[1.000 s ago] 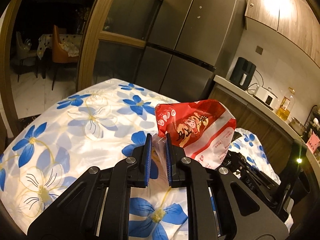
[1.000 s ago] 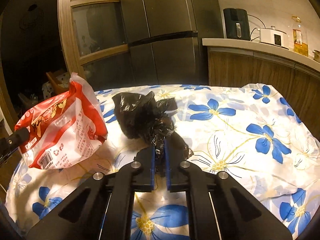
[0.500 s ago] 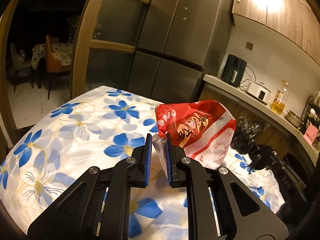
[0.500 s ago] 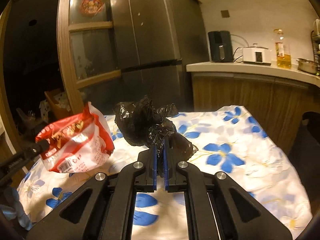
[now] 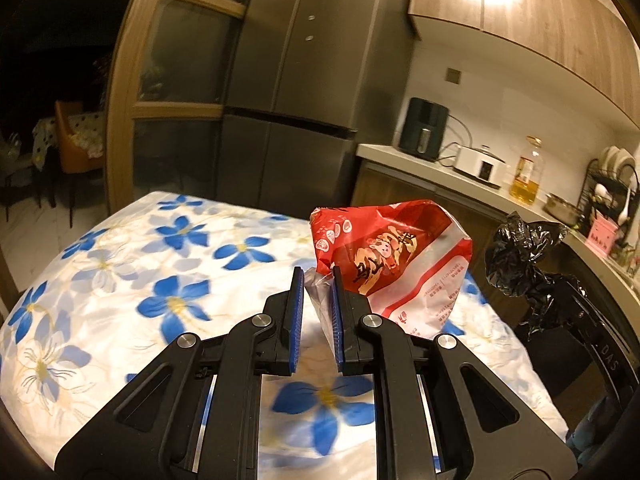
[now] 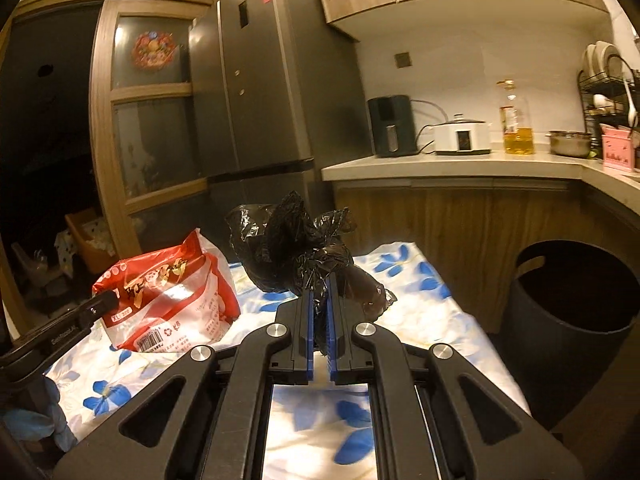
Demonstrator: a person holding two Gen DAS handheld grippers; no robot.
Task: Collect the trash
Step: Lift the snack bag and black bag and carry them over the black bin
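A: Left claw (image 5: 316, 280) pinches the red snack bag (image 5: 394, 266) by its clear corner; right claw (image 6: 319, 292) is pressed together on the crumpled black bag (image 6: 296, 248). Both hang above the floral bench (image 5: 120, 280).

B: I'd carry both level to the dark bin (image 6: 576, 292) (right of the bench), releasing only over its mouth. Bin bottom is unreadable.

red packet (image 5: 394, 264): glossy plastic | black bag (image 6: 296, 248): crinkled film | tablecloth (image 5: 120, 280): probably cloth
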